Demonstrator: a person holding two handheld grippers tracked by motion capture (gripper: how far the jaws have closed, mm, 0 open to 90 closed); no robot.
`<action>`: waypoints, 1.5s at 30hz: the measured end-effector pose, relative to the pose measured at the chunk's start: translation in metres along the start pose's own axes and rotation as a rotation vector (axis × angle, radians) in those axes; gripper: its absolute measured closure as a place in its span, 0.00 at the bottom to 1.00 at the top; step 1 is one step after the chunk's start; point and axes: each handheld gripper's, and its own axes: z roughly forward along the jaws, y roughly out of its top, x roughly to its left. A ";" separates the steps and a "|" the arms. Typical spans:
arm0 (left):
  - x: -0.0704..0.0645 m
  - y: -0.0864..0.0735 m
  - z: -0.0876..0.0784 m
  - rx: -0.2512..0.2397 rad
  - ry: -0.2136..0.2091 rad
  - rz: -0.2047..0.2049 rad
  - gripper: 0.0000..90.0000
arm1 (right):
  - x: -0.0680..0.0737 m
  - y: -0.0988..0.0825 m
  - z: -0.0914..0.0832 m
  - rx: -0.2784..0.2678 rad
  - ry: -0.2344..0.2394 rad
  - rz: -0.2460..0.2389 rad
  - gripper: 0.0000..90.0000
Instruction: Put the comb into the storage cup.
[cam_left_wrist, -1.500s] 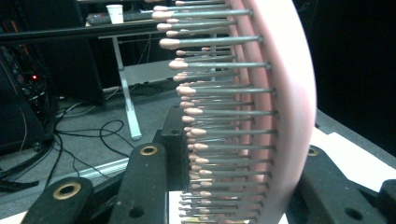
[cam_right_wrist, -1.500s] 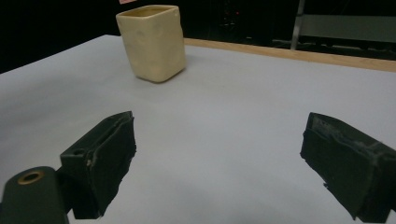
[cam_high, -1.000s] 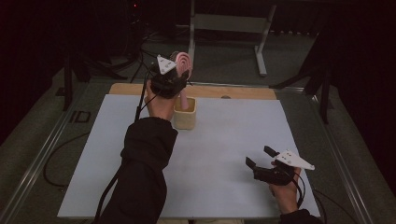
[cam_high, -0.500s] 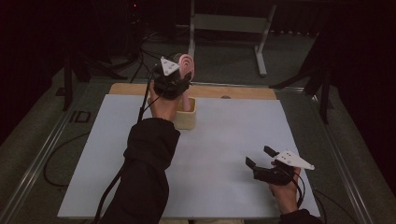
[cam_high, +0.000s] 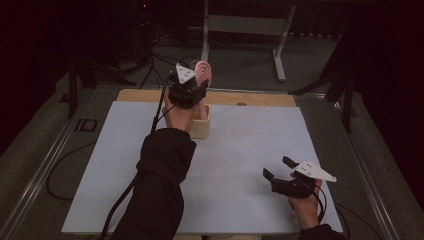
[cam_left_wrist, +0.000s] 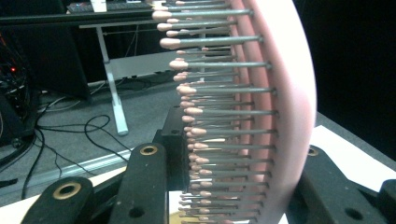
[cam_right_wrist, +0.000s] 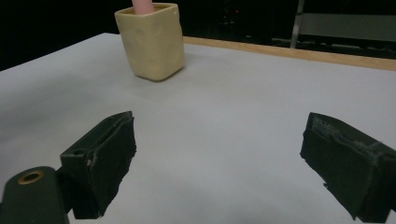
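Note:
A pink hairbrush (cam_high: 204, 71) with pink-tipped metal pins (cam_left_wrist: 280, 102) stands upright, head up. Its handle (cam_right_wrist: 142, 5) reaches down into a cream square cup (cam_high: 202, 125) at the far middle of the white table top. My left gripper (cam_high: 192, 87) is shut on the brush just above the cup, and in the left gripper view its black jaws (cam_left_wrist: 238, 186) flank the pins and the pink back. My right gripper (cam_high: 278, 168) rests low at the near right, open with nothing between its fingers (cam_right_wrist: 224, 163). It faces the cup (cam_right_wrist: 152, 39) from a distance.
The white sheet (cam_high: 250, 150) covers the table, with a wooden strip (cam_high: 250, 98) along the far edge. Beyond it a grey metal stand (cam_high: 245, 25) and cables (cam_high: 155, 65) lie on the floor. Metal rails (cam_high: 45, 170) run beside the table.
My left gripper and the brush have shifted slightly right and down toward the cup. The right gripper has stayed where it was.

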 end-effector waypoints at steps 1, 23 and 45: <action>0.000 0.000 0.000 0.001 -0.002 0.001 0.71 | 0.000 0.000 0.000 0.000 0.001 0.000 0.11; -0.004 -0.019 0.005 0.024 -0.004 -0.015 0.71 | 0.000 0.000 0.000 0.004 -0.001 0.000 0.11; -0.008 -0.036 0.015 0.070 -0.012 -0.013 0.71 | 0.000 -0.001 0.002 0.012 -0.004 0.001 0.11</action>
